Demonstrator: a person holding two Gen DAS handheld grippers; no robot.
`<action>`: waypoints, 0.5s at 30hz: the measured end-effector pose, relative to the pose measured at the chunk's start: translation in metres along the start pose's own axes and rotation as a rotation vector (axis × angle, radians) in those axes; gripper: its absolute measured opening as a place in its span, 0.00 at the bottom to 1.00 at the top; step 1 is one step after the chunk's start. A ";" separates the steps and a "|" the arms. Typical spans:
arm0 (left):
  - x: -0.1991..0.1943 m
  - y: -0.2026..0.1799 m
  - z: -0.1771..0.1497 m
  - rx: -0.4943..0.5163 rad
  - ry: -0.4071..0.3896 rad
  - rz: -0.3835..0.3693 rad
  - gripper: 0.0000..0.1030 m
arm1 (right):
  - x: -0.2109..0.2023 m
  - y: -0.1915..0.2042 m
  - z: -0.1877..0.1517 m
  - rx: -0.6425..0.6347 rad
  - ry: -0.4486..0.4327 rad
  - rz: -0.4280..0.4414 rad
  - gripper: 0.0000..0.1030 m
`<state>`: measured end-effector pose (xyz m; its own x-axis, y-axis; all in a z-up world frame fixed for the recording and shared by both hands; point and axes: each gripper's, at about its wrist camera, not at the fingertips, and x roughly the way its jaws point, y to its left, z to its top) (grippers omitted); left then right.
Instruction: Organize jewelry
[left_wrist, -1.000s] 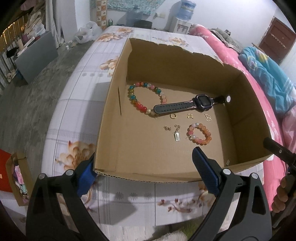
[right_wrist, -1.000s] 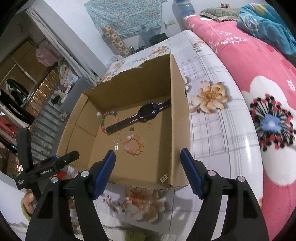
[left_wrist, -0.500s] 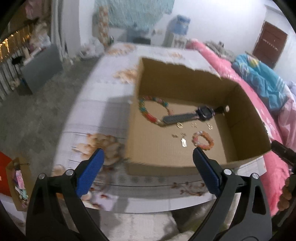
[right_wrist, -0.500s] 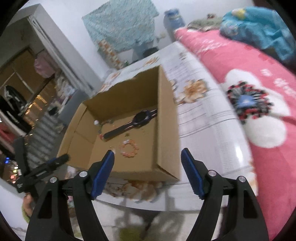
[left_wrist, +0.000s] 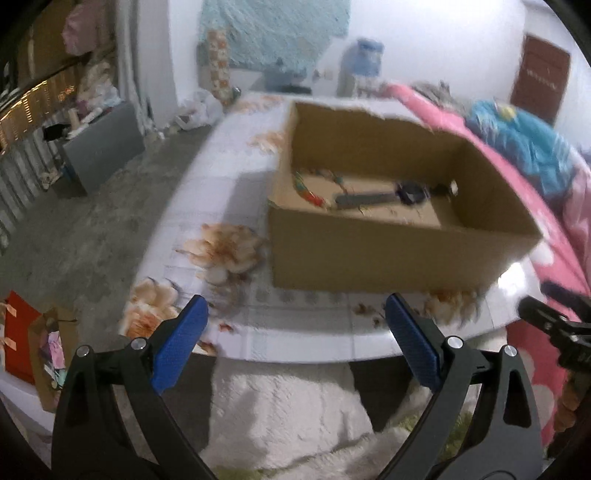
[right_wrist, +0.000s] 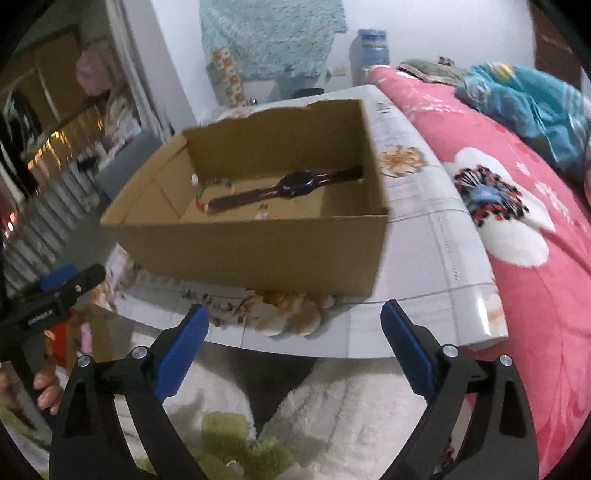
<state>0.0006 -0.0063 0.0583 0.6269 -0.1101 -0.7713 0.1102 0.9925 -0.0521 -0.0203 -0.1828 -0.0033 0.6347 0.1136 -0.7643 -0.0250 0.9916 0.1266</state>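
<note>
table (left_wrist: 236, 184) bears box (right_wrist: 258, 254) | watch (right_wrist: 295, 184), bead bracelet (left_wrist: 306, 192) inside box | left tongs (left_wrist: 295, 347) apart, empty | right tongs (right_wrist: 295, 343) opening, empty, short of box | risk: box wall blocks reach, tiny charms slip

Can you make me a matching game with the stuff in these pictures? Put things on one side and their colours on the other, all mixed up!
Things:
1. open cardboard box
2. dark wristwatch lying in the box
3. flowered bed cover
4. crumpled blanket on the bed

Colours:
A. pink
B. brown
C. blue
D. black

Pairs: 1-B, 2-D, 3-A, 4-C
</note>
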 end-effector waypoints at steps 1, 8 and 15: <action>0.005 -0.007 0.000 0.020 0.023 -0.023 0.90 | 0.000 0.007 0.001 -0.023 -0.010 0.000 0.89; 0.015 -0.032 0.003 0.085 0.067 -0.006 0.90 | -0.006 0.019 0.014 -0.025 -0.067 -0.064 0.93; 0.024 -0.034 0.021 0.052 0.144 -0.031 0.90 | -0.007 0.020 0.029 0.036 -0.042 -0.030 0.94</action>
<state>0.0281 -0.0441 0.0552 0.5057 -0.1280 -0.8532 0.1699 0.9843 -0.0470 -0.0026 -0.1659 0.0230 0.6668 0.0802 -0.7409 0.0223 0.9916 0.1275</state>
